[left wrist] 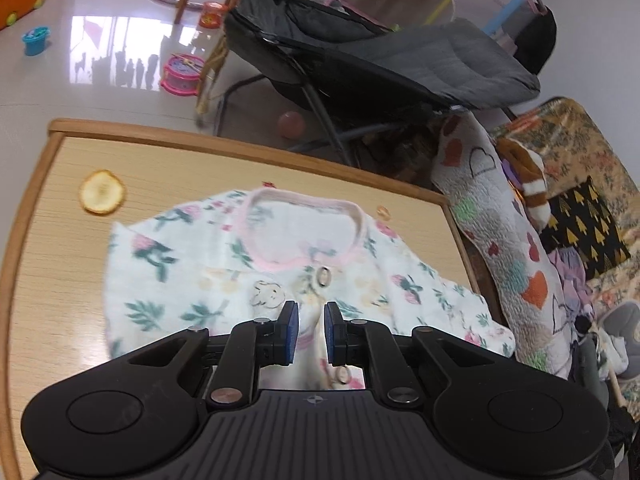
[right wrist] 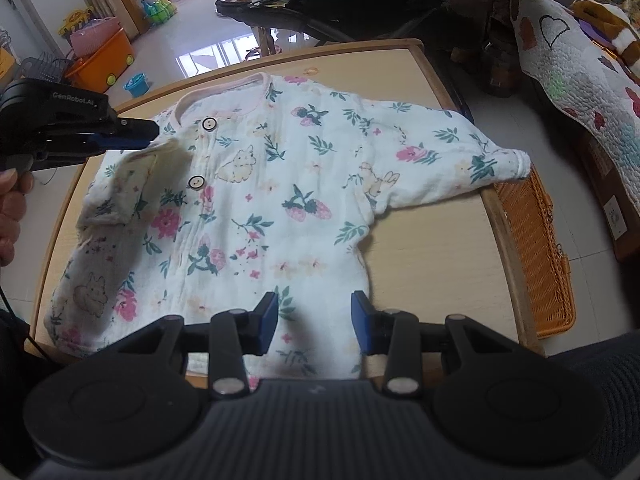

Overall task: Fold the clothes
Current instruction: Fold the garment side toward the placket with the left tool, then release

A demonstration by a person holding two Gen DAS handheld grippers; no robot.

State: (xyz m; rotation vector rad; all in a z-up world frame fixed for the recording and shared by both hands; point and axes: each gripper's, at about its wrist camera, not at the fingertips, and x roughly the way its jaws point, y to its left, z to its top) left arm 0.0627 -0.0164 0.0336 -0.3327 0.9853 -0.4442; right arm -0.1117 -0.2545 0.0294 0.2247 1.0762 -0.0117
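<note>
Floral baby top (right wrist: 256, 184) spread front-up across the wooden bench (right wrist: 432, 248), one sleeve already brought in over the chest at 9 o'clock, the other sleeve (right wrist: 460, 160) flung out toward 2 o'clock and the body unfolded, so barely begun. Left tool (right wrist: 150, 136) nearly closed, pinching the folded sleeve's cuff. Right tool (right wrist: 314, 322) half open, empty, poised over the hem at 6 o'clock.
</note>
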